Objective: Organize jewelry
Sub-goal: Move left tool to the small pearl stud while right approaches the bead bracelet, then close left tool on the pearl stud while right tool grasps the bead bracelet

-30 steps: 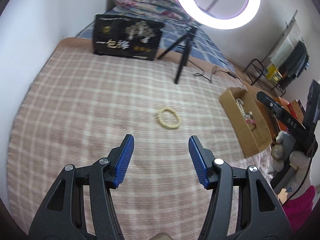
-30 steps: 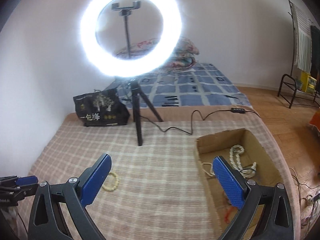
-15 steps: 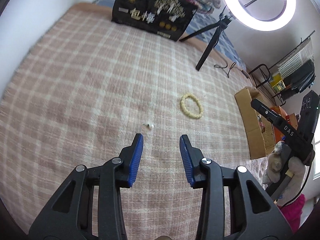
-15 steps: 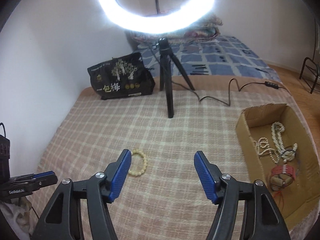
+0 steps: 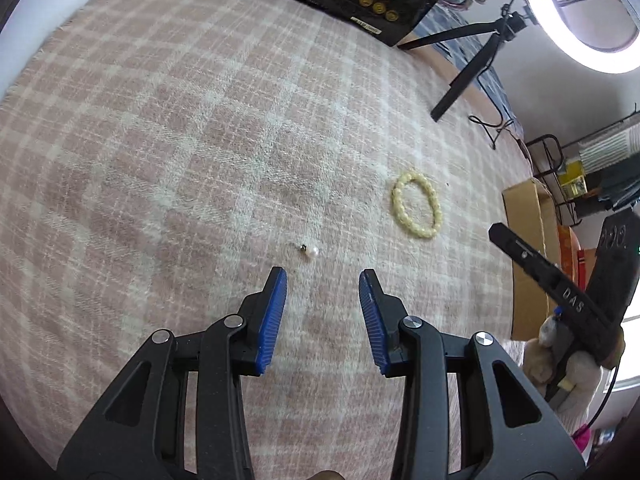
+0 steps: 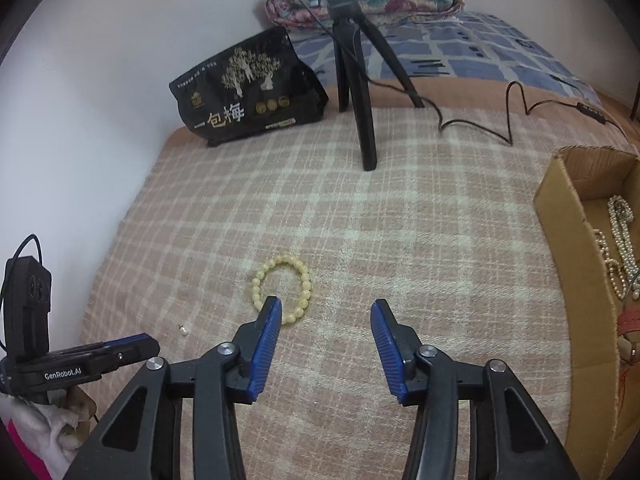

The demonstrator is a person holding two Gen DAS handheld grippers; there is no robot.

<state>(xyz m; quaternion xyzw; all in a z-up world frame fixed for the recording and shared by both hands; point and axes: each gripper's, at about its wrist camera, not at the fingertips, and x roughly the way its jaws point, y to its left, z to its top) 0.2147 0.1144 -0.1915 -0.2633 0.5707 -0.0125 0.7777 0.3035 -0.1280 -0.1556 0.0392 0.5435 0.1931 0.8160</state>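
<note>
A small pearl earring [image 5: 310, 250] lies on the pink plaid blanket [image 5: 160, 140], just beyond my left gripper [image 5: 323, 280], whose blue pads stand open above it with nothing between them. A yellow bead bracelet [image 5: 395, 200] lies farther right. In the right wrist view the bracelet [image 6: 307, 285] sits just past the left fingertip of my right gripper [image 6: 326, 306]. Its jaws are closing and hold nothing. The pearl earring [image 6: 184, 331] lies to the left, near the left gripper [image 6: 132, 346]. A cardboard box [image 6: 568, 240] at the right holds pearl necklaces [image 6: 620, 240].
A black tripod [image 6: 362, 100] carrying a ring light [image 5: 580, 40] stands at the back of the blanket, its cable [image 6: 508, 120] trailing right. A black printed bag [image 6: 248, 96] leans on the wall. Folded quilts lie behind, and the box [image 5: 528, 240] sits at the blanket's right edge.
Both grippers have dropped toward the blanket and tilted downward. Both pairs of jaws have narrowed. The pearl earring has come into the left wrist view, close ahead of the fingertips.
</note>
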